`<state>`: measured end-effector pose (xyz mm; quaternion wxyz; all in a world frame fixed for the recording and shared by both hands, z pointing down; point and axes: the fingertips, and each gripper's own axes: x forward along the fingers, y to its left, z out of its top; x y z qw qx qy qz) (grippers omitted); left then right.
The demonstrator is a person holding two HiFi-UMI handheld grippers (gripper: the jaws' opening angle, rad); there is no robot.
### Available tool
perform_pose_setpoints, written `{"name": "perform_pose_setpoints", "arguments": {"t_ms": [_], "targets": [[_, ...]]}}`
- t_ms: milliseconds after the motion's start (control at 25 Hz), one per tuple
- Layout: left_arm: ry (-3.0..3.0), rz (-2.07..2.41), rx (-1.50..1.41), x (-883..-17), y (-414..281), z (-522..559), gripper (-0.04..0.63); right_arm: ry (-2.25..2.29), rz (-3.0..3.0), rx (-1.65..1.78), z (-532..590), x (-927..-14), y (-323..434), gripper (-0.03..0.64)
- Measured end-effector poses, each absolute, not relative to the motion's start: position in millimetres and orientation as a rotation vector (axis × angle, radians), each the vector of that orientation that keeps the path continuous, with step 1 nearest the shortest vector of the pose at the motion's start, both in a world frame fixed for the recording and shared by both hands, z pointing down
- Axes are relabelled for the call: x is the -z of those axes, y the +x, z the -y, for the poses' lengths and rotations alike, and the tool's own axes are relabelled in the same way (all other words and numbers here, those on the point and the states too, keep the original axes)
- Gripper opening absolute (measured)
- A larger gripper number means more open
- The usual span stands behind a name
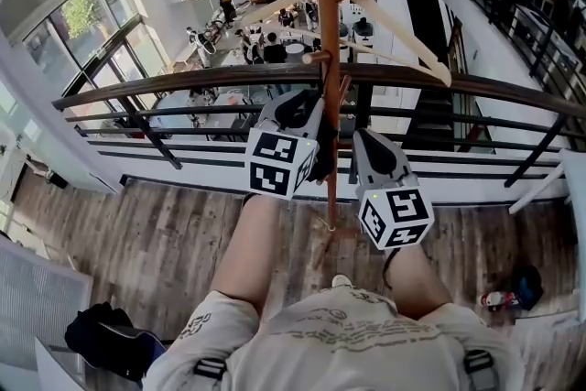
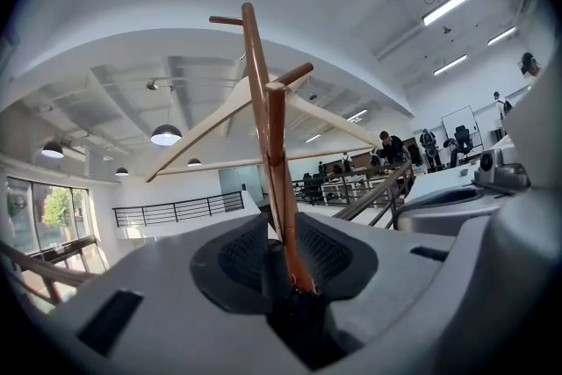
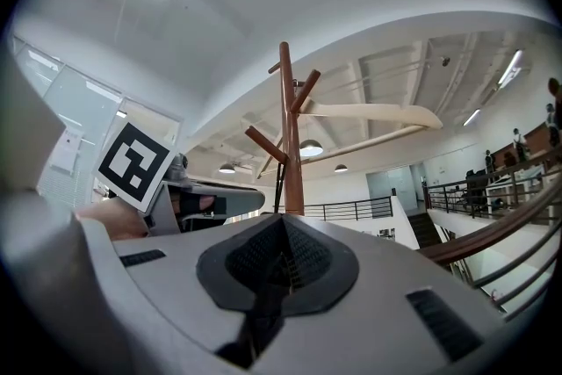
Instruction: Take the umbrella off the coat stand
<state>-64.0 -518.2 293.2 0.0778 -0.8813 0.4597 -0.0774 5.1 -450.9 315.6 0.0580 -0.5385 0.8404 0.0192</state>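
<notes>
Since the job is getting the umbrella off, everything is bunched at the coat stand [image 1: 324,5]. Its trunk rises straight ahead of both grippers and passes between them in the head view. The mezzanine railing [image 1: 183,80] is just beyond, with the plank floor [image 1: 137,233] below. A pale wooden hanger [image 1: 403,32] sits high on the trunk, above and beyond both grippers. It's not part of the job, but one arm overhangs the right side, so I'd keep any lift path under it. Left gripper [image 2: 283,233]: the jaws are pinched in hard against the trunk's left side, pads nearly meeting on something slim. Its own view shows copper-brown wood running up from between the pads, so I can't cleanly separate umbrella from trunk there. Right gripper [image 3: 283,228]: the jaws are together with nothing between them, parked just right of the trunk and aimed up at it. That reads as standby, not a grasp. Best candidate for the umbrella [image 3: 279,186] is the thin dark line hanging off the lower peg [image 3: 263,145], dropping right at the left gripper's jaw tips. My read is that the left has it, and since the peg slopes upward, it needs to go up and out along the peg. The main risk is dragging the stand with it.
</notes>
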Motion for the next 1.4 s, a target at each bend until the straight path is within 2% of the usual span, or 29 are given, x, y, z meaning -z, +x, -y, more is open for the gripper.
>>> {"name": "perform_pose_setpoints", "arguments": {"t_ms": [800,840,960,1400], "targets": [[-2.719,-1.243,0.281,-299.0,-32.8,561.0,0.075,-1.651,-2.529,-0.070,495.4,-317.1,29.4,0.002],[-2.712,-1.246,0.291,-298.9,-33.6,561.0,0.073,-1.651,-2.530,-0.070,496.1,-317.1,29.1,0.002],[-2.688,-1.256,0.301,-295.7,-37.4,561.0,0.005,-1.651,-2.531,-0.069,498.4,-316.2,28.5,0.002],[-2.703,-1.297,0.202,-290.6,-43.9,556.5,0.003,-1.648,-2.528,-0.061,495.5,-317.5,31.8,0.002]]}}
